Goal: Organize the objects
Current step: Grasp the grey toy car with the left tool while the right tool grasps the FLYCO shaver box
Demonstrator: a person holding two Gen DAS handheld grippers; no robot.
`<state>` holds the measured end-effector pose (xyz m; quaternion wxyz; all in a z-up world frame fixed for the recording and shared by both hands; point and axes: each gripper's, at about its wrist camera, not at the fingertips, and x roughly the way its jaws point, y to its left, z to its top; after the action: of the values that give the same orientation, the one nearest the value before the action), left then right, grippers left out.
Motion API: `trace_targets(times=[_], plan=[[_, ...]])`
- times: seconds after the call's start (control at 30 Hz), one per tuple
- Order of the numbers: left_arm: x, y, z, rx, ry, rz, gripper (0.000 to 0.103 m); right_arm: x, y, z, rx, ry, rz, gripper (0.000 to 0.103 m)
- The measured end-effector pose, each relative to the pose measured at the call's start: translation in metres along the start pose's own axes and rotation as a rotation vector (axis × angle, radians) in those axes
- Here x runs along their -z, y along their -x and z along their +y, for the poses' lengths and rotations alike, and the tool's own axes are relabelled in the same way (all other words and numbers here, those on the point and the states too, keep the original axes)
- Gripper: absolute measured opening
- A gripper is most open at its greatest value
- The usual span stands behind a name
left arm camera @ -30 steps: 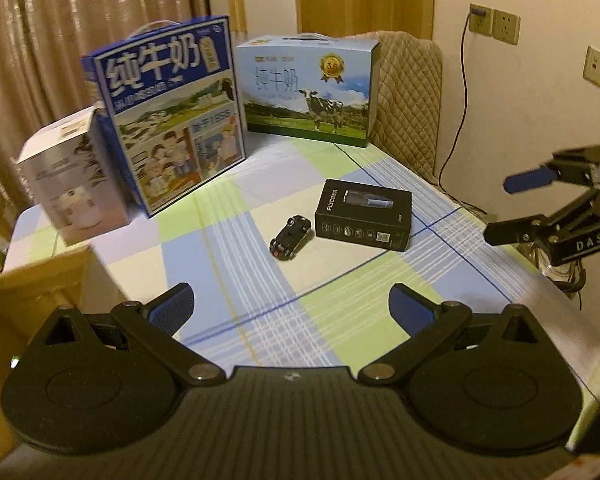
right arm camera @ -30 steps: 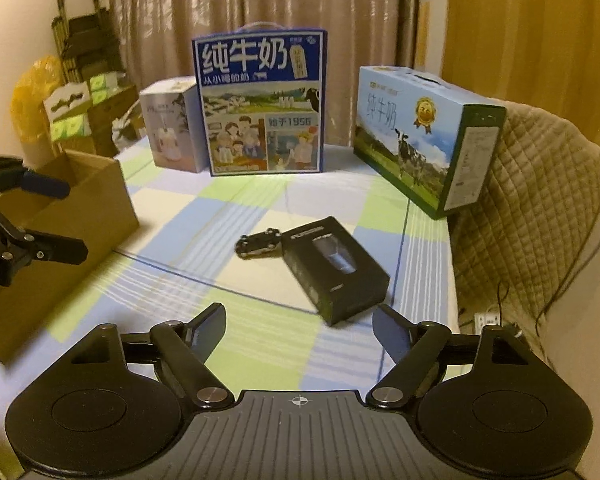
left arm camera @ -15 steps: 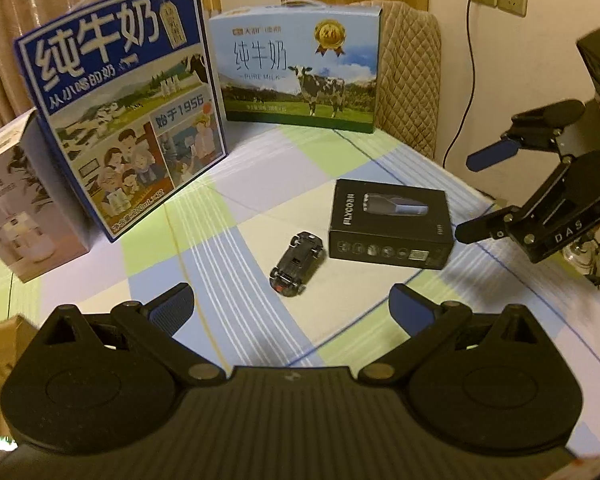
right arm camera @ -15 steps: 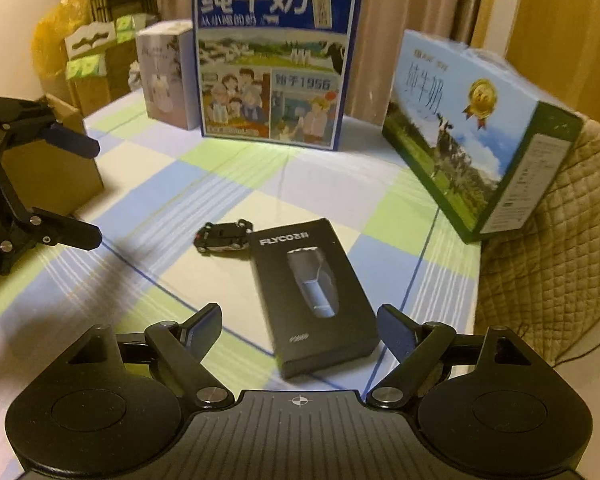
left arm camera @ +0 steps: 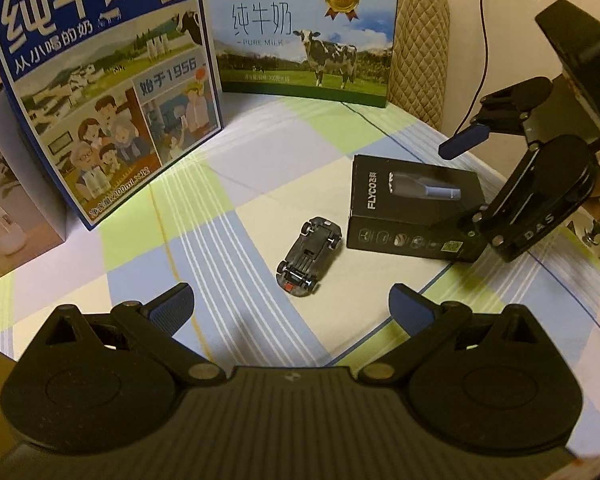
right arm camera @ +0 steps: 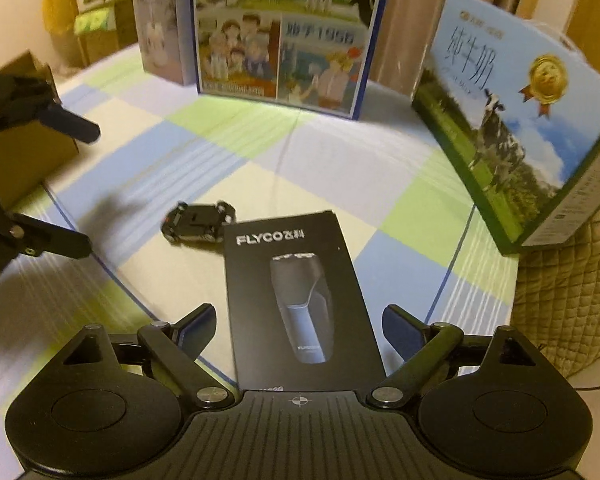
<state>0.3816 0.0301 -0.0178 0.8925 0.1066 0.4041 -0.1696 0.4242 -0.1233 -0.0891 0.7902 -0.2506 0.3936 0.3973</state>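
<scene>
While both tools stand wide and empty, the right tool [right arm camera: 298, 324] straddles the near end of the black shaver box [right arm camera: 300, 296] on the worktop [right arm camera: 340, 160]. Just beyond lies an upturned toy car [right arm camera: 199, 224], near the left tool [left arm camera: 290, 306]. Milk cartons [right arm camera: 284, 32] stand behind.

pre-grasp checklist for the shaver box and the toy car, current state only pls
1. Right gripper open: ok.
2. Shaver box lies between its fingers: ok, not yet clamped.
3. Left gripper open: ok.
4. Toy car lined up ahead of the left gripper: ok, though it lies wheels up and apart from the fingers.
5. Car clear of the box: cannot tell, they sit very close.
6. Cardboard box at the table edge free to take things: cannot tell, its inside is hidden.
</scene>
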Motion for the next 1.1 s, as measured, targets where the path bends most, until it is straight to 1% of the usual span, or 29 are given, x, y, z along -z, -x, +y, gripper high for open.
trace_targets(times=[0.23, 0.33, 0.4, 0.5, 0.57, 0.77, 0.87, 0.9, 0.93, 0.97, 1.03, 1.1], plan=[[-0.002, -0.014, 0.008, 0.003, 0.024, 0.018, 0.102, -0.002, -0.022, -0.005, -0.015, -0.042, 0.045, 0.088], [-0.005, -0.021, 0.008, 0.004, 0.019, 0.022, 0.102, -0.002, -0.024, -0.008, -0.008, -0.06, 0.058, 0.085], [-0.007, -0.027, 0.007, 0.0, 0.009, 0.021, 0.102, -0.001, -0.022, -0.01, -0.013, -0.084, 0.049, 0.081], [-0.009, -0.035, 0.004, 0.01, -0.018, 0.015, 0.101, 0.002, -0.018, -0.011, -0.025, -0.109, 0.038, 0.08], [-0.011, -0.041, 0.002, 0.02, -0.039, 0.019, 0.099, 0.005, -0.015, -0.011, -0.019, -0.124, 0.035, 0.079], [-0.012, -0.061, -0.004, 0.047, -0.092, 0.021, 0.086, 0.014, -0.003, -0.01, 0.011, -0.183, 0.017, 0.078], [-0.014, -0.069, -0.004, 0.052, -0.109, 0.012, 0.075, 0.017, 0.002, -0.01, 0.026, -0.198, 0.008, 0.078], [-0.014, -0.071, -0.004, 0.061, -0.113, 0.013, 0.067, 0.018, 0.003, -0.01, 0.03, -0.204, 0.001, 0.078], [-0.014, -0.073, -0.003, 0.066, -0.114, 0.016, 0.063, 0.019, 0.005, -0.011, 0.033, -0.212, -0.007, 0.078], [-0.014, -0.076, -0.003, 0.068, -0.115, 0.019, 0.061, 0.02, 0.006, -0.011, 0.035, -0.218, -0.013, 0.078], [-0.014, -0.079, -0.001, 0.075, -0.118, 0.026, 0.053, 0.021, 0.007, -0.011, 0.033, -0.227, -0.02, 0.078], [-0.014, -0.082, 0.0, 0.084, -0.114, 0.029, 0.048, 0.022, 0.007, -0.011, 0.026, -0.236, -0.024, 0.078]])
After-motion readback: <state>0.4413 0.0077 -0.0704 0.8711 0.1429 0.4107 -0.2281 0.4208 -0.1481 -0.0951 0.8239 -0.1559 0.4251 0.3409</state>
